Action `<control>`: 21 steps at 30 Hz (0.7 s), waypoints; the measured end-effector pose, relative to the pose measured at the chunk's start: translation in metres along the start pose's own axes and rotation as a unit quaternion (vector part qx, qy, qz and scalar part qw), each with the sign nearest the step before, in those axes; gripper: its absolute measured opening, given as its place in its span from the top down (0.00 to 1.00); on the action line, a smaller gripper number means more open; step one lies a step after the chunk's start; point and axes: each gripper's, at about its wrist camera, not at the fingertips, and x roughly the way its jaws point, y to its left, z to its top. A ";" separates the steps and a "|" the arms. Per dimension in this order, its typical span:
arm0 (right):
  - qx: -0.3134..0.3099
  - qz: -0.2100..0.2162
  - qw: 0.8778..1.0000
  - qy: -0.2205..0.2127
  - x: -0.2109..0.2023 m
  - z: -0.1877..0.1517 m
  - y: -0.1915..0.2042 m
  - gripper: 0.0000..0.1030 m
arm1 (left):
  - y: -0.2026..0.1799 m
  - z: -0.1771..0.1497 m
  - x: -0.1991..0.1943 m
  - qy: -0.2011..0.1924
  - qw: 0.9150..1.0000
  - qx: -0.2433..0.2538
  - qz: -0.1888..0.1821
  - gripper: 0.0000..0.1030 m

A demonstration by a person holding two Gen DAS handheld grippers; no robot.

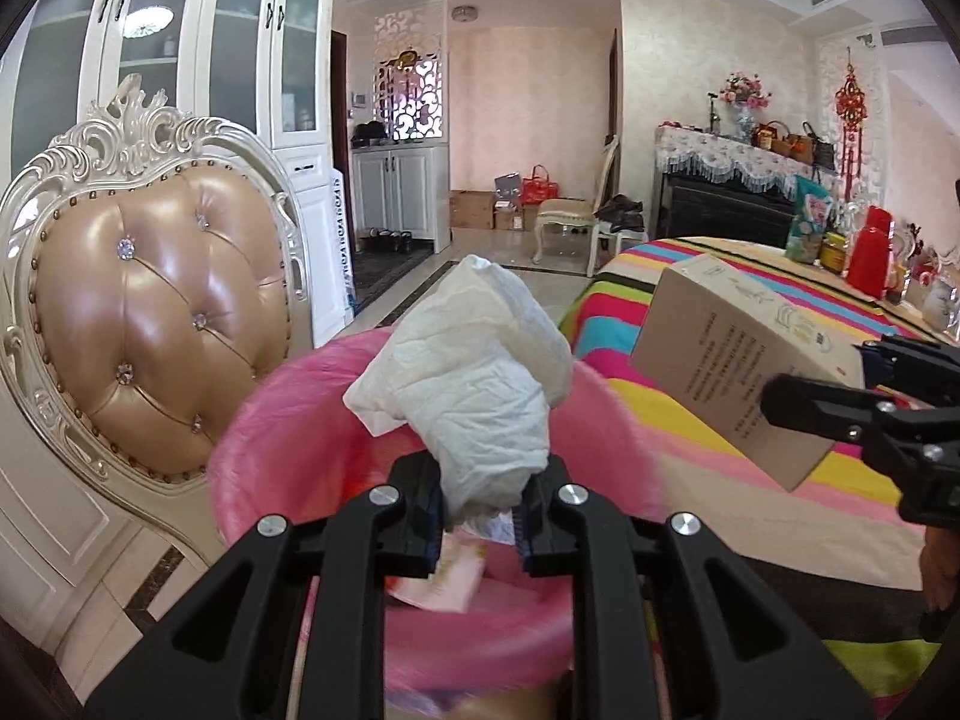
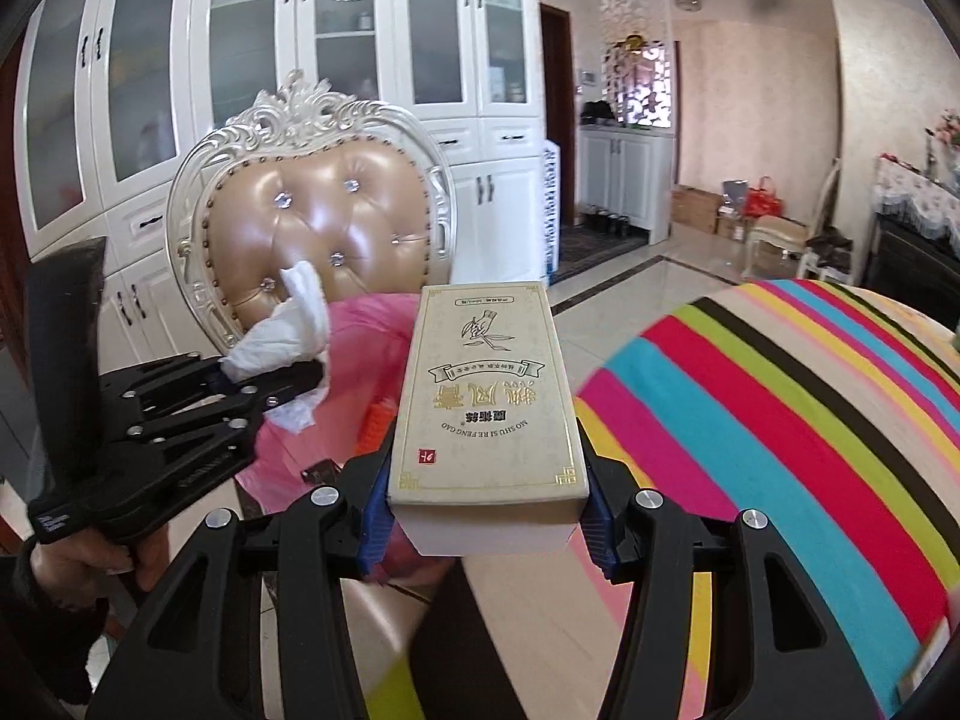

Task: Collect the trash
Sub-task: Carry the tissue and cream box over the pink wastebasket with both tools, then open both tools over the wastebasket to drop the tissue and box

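**Two hand-held grippers carry trash beside a pink-lined bin**

At far left stands a chair with a glossy, tufted tan leather back, crystal buttons, brass studs and a carved cream frame. Behind it rise white glass-door cabinets.

Next, the left gripper has its black jaws pressed almost together, pinching the bottom of a crumpled white tissue, soft and wrinkled, which stands up above the open mouth of a round bin lined with thin, shiny pink plastic. Paper scraps lie inside the bin.

Further right, the right gripper clamps a rigid, cream rectangular box with gold lettering between blue pads, gripping its near end by the long sides. The box hangs between the bin's rim and the rounded edge of a table covered in a brightly striped cloth.

Beyond, a polished tile floor lies open.
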 end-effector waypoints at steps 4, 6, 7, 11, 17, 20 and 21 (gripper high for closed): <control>-0.002 0.010 1.000 0.008 0.024 0.009 0.007 0.50 | 0.023 0.001 0.022 0.007 1.000 -0.006 0.008 0.81; -0.003 0.012 1.000 0.015 0.036 0.012 0.009 0.50 | 0.030 0.000 0.032 0.013 1.000 -0.011 0.009 0.81; -0.003 0.014 1.000 0.019 0.044 0.013 0.010 0.50 | 0.031 -0.001 0.036 0.017 1.000 -0.014 0.008 0.81; 0.003 0.026 0.999 0.033 0.071 0.018 0.013 0.49 | 0.043 -0.005 0.050 0.028 0.999 -0.027 0.003 0.72; 0.029 0.042 0.999 0.018 0.070 0.020 0.001 0.24 | 0.069 -0.012 0.037 0.010 0.997 -0.071 0.028 0.32; 0.029 0.034 0.999 0.011 0.058 0.018 -0.005 0.24 | 0.075 -0.017 0.028 0.007 0.996 -0.076 0.045 0.23; 0.028 0.030 0.999 0.010 0.052 0.017 -0.008 0.24 | 0.075 -0.018 0.026 0.006 0.996 -0.078 0.048 0.20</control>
